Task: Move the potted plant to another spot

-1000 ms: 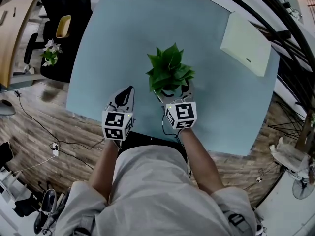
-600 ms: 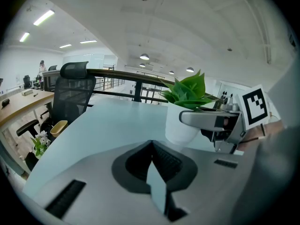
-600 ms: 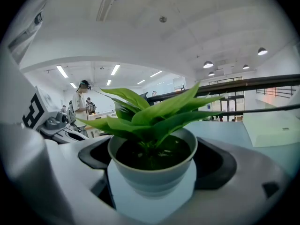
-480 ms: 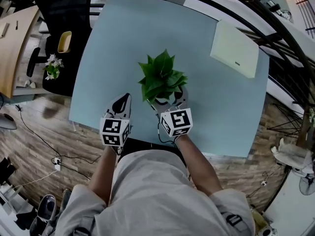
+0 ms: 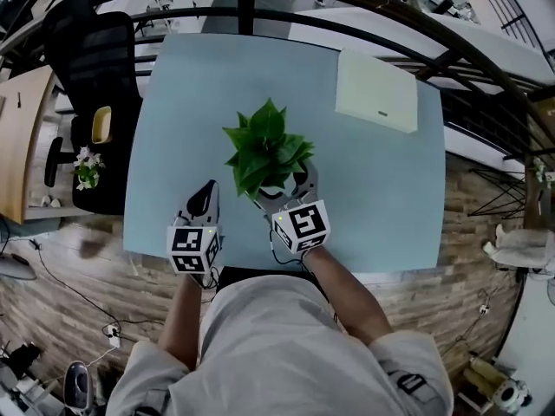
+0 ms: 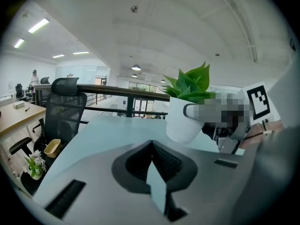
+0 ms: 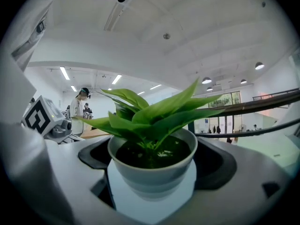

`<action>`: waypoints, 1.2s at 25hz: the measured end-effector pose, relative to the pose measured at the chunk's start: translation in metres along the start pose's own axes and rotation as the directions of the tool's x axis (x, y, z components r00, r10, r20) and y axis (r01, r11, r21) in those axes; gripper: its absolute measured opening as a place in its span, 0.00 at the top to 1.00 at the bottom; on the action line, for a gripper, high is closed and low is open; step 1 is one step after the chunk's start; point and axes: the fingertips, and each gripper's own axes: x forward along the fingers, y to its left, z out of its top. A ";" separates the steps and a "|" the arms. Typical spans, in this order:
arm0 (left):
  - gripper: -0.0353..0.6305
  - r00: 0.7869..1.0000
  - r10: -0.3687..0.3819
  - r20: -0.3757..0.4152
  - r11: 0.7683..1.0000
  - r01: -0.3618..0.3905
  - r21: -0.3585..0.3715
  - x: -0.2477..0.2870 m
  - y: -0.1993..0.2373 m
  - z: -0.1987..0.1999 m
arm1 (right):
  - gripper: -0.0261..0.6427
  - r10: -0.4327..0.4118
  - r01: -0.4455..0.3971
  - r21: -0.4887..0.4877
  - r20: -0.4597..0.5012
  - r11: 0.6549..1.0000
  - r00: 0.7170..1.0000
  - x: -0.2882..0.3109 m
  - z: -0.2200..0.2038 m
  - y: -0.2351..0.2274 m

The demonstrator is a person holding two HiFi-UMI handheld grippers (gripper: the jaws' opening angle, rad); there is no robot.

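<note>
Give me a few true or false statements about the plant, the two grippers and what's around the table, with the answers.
1. The right gripper has its jaws on the potted plant. True.
2. The left gripper also grips the pot. False: its jaws are together with nothing between them, and it sits apart from the pot.
3. A pale flat box lies near the far right corner of the table. True.
4. The black chair stands at the table's right side. False: it stands at the left.

I count one potted plant (image 5: 264,150), one table (image 5: 373,202), one pale flat box (image 5: 376,91) far right, one black chair (image 5: 91,59) left, and two grippers: left gripper (image 5: 208,191), right gripper (image 5: 283,189).
</note>
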 end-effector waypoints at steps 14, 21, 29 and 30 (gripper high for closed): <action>0.93 0.991 -0.133 0.030 0.990 0.131 0.055 0.001 -0.041 0.025 | 0.17 -0.054 0.056 -0.020 0.082 0.998 0.995 -0.038 0.052 -0.016; 0.93 0.973 -0.231 0.015 0.968 0.228 0.101 0.003 -0.071 0.033 | 0.17 -0.086 0.087 -0.007 0.088 0.996 0.992 -0.068 0.058 -0.012; 0.93 0.965 -0.261 -0.006 0.957 0.260 0.131 0.005 -0.085 0.033 | 0.17 -0.090 0.092 -0.005 0.112 0.996 0.990 -0.084 0.065 -0.011; 0.93 0.965 -0.261 -0.006 0.957 0.259 0.132 0.006 -0.087 0.032 | 0.17 -0.092 0.093 -0.002 0.119 0.996 0.989 -0.086 0.068 -0.013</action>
